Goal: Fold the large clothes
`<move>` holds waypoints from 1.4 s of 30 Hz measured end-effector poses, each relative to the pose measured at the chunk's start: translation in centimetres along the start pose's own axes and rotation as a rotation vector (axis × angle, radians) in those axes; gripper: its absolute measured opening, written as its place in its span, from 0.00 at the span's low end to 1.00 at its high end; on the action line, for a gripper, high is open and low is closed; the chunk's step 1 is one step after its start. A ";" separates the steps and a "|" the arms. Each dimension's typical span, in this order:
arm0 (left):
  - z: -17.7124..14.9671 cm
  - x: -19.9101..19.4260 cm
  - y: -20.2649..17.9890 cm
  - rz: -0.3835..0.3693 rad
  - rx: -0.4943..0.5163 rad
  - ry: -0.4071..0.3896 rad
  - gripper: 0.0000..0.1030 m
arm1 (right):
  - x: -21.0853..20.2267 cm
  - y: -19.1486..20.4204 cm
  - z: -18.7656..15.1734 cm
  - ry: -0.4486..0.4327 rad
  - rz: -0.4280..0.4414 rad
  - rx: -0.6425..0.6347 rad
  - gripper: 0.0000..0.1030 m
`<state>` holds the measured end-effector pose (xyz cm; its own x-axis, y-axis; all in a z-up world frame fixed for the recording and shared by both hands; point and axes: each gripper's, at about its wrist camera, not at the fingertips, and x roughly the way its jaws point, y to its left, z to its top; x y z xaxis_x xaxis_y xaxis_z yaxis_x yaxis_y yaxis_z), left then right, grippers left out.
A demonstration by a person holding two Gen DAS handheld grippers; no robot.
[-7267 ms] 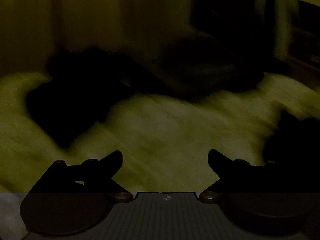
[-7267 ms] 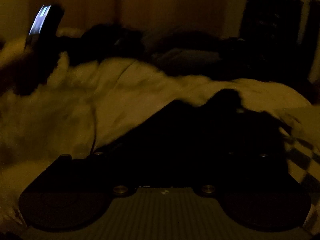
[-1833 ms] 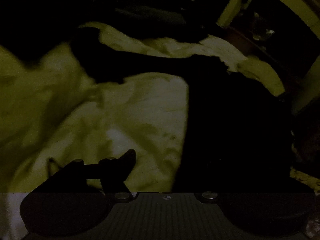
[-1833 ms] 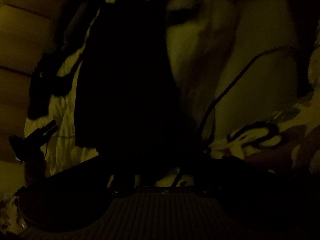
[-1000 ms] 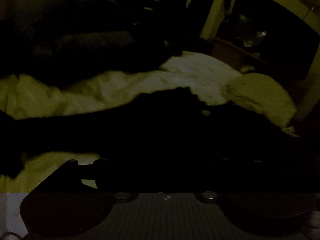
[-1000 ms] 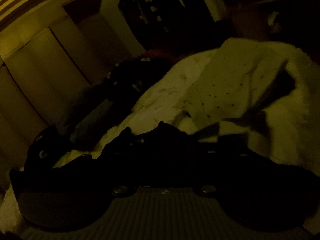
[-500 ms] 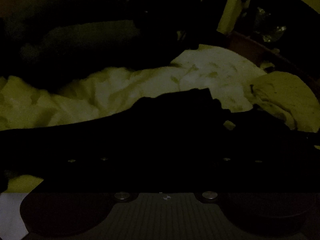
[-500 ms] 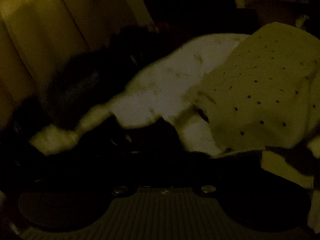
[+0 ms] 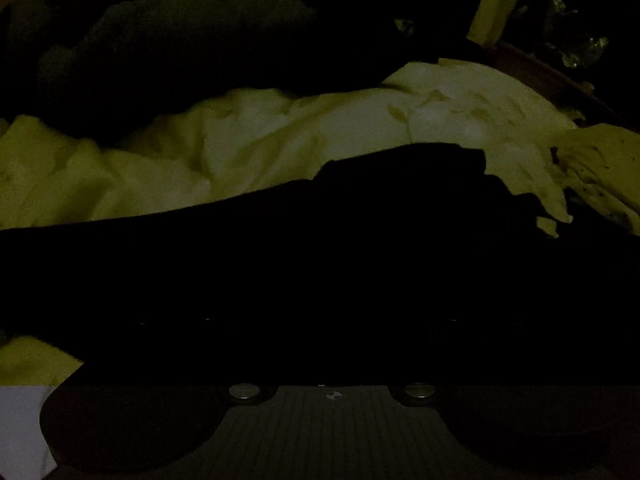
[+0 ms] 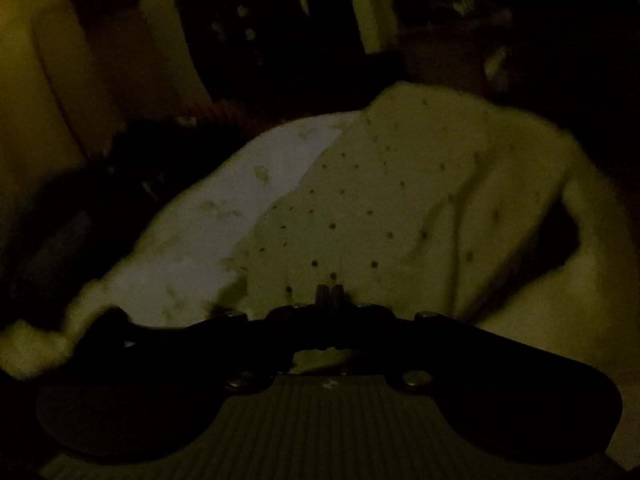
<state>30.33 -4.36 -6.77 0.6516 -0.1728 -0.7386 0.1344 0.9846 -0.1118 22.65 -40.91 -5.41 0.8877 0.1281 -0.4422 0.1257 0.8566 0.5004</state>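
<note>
The room is very dark. A large black garment [image 9: 320, 248] lies across pale bedding [image 9: 280, 140] and fills the lower half of the left wrist view. My left gripper [image 9: 328, 308] is low over it, its fingers lost against the black cloth. Only faint screw glints show, set wide apart, so its jaws stand open. In the right wrist view my right gripper [image 10: 330, 294] is shut, its fingertips pressed together with nothing between them. It hangs above a pale dotted cloth [image 10: 380, 200].
A heap of dark clothes [image 9: 180, 40] lies at the back of the bed, also seen as dark clothes [image 10: 100, 184] on the left. The dotted cloth's edge [image 9: 600, 160] shows at the right. Pale cabinet panels [image 10: 48, 60] stand behind, and dark furniture [image 10: 240, 20] beyond the bed.
My right gripper's jaws have closed and its fingers have come clear of the dark cloth that covered them. The left view has sunk closer to the black garment, which now fills more of it.
</note>
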 end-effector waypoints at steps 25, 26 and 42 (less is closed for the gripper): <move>-2.0 -6.9 -1.7 -0.166 -0.044 -0.005 1.00 | -15.5 3.5 -8.7 0.080 0.068 -0.389 0.58; -2.2 -7.3 -2.0 -0.177 -0.031 0.003 1.00 | -14.7 4.0 -9.2 0.102 0.045 -0.426 0.55; -4.7 -10.8 -6.2 -0.283 0.066 0.033 1.00 | -20.0 -6.2 -4.6 -0.176 -0.102 0.053 0.08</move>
<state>18.97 -8.44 -1.21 0.5565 -0.4387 -0.7056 0.3562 0.8932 -0.2743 2.12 -46.52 -3.09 0.9324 -0.0511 -0.3579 0.2376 0.8328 0.5000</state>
